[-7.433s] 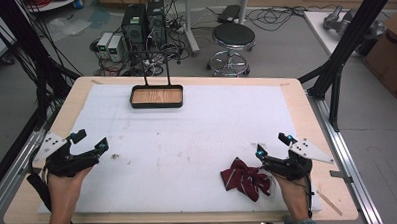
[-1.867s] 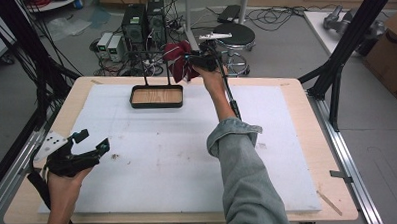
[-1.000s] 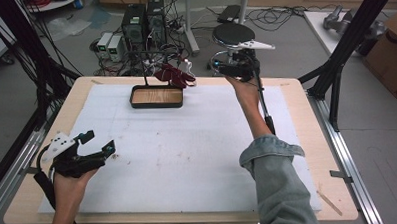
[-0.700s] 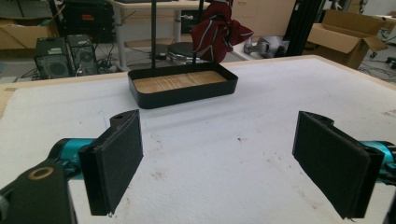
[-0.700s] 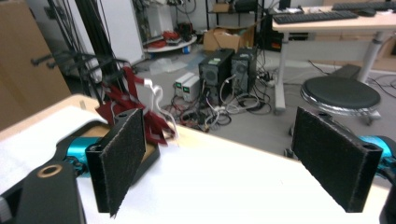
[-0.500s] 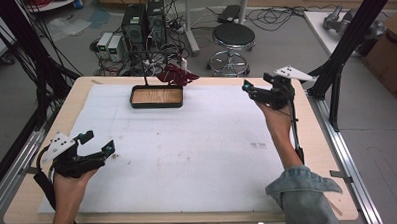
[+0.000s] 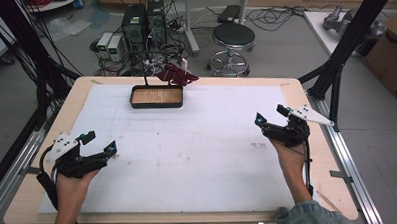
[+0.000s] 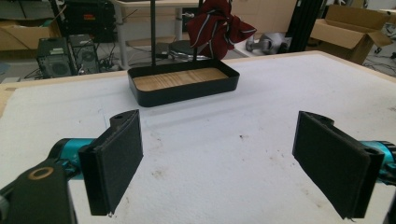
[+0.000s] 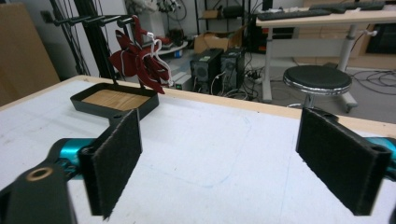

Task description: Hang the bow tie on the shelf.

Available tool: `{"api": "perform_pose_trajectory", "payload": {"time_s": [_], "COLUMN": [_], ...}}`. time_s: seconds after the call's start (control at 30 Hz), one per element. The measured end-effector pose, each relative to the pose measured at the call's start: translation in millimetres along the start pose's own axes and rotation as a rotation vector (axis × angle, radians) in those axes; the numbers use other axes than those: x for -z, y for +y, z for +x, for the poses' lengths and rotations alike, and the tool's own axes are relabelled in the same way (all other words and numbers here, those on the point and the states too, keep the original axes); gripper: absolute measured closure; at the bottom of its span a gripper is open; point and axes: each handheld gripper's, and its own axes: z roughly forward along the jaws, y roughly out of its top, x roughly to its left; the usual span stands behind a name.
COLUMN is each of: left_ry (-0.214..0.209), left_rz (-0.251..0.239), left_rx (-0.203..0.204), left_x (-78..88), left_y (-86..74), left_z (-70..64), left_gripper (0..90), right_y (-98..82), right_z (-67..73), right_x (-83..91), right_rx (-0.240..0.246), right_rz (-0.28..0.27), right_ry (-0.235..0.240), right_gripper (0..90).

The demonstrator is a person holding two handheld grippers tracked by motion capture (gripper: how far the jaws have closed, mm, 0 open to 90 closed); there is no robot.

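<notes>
A dark red striped bow tie (image 7: 175,74) hangs on a black rack above a black tray with a wooden floor (image 7: 156,96) at the table's far side. The bow tie (image 8: 219,25) and the tray (image 8: 182,84) lie ahead in the left gripper view; the bow tie (image 9: 137,60) and the tray (image 9: 114,101) stand at upper left in the right gripper view. My left gripper (image 7: 101,143) rests open at the near left of the table. My right gripper (image 7: 270,115) is open at the right side, nothing between its jaws.
White sheet (image 7: 197,142) covers the wooden table. Behind the table stand a round black stool (image 7: 233,38), computer towers (image 7: 143,19) and cables. Black frame posts (image 7: 349,41) rise at both sides. A cardboard box (image 7: 392,55) sits at the far right.
The right gripper carried the bow tie from the near right to the rack, let it go, then drew back to the table's right side. The left gripper barely shifted.
</notes>
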Motion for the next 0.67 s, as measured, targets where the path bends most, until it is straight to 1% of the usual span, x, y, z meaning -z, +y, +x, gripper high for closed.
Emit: {"api": "perform_pose_trajectory", "payload": {"time_s": [0.03,0.1,0.2,0.4,0.47,0.67], "left_ry": [0.0,0.001,0.003,0.005,0.006,0.008], "left_rz": [0.004,0.004,0.006,0.004,0.005,0.004], "left_rx": [-0.002,0.0,-0.001,-0.004,-0.004,-0.002], "left_x": [-0.2,-0.6,-0.7,0.1,0.4,0.6], "left_y": [-0.3,-1.0,-1.4,-1.1,-0.9,-1.3], "left_z": [0.0,-0.3,-0.6,-0.2,-0.1,0.3], "left_gripper": [16.4,16.3,16.4,16.3,16.4,16.3], "right_y": [-4.2,-12.5,-26.6,-49.7,-53.2,-54.2], "right_z": [1.1,2.2,4.5,8.7,10.5,12.8], "right_x": [3.3,8.2,14.9,22.9,23.3,23.9], "right_rx": [-0.009,-0.009,-0.01,-0.014,-0.009,0.005], "right_rz": [-0.008,0.003,0.0,0.006,0.015,0.01], "right_ry": [0.003,0.001,-0.009,-0.018,-0.023,-0.021], "right_gripper": [13.3,13.2,13.2,12.8,12.7,12.6]}}
